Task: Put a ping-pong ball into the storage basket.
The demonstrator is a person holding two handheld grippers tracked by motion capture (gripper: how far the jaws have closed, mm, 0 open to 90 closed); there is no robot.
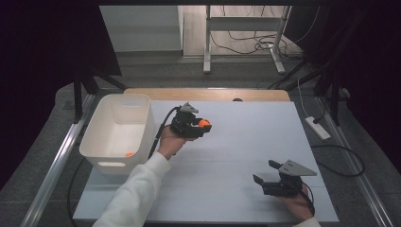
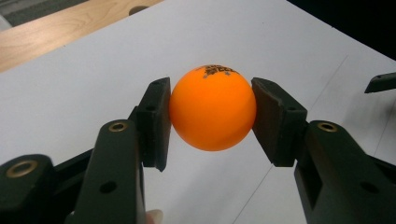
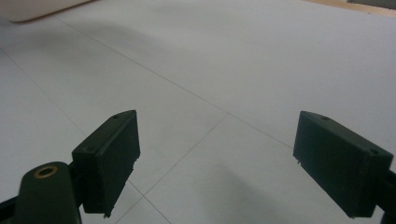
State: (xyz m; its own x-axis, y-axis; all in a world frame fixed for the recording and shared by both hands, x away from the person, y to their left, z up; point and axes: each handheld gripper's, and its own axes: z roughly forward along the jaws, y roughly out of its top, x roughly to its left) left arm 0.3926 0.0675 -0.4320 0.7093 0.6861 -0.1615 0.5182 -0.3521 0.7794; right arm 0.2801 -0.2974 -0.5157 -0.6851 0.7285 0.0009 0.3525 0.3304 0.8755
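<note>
An orange ball with dark print on top is clamped between the two black pads of my left gripper. In the high view that ball shows at the tip of the left gripper, held above the white table just right of the bin. My right gripper rests low near the table's front right corner, jaws wide apart. In the right gripper view its pads stand far apart with bare table between them.
A white plastic bin stands at the table's left side with another orange ball on its floor. A wooden strip runs along the far edge of the white table. A power strip lies on the floor to the right.
</note>
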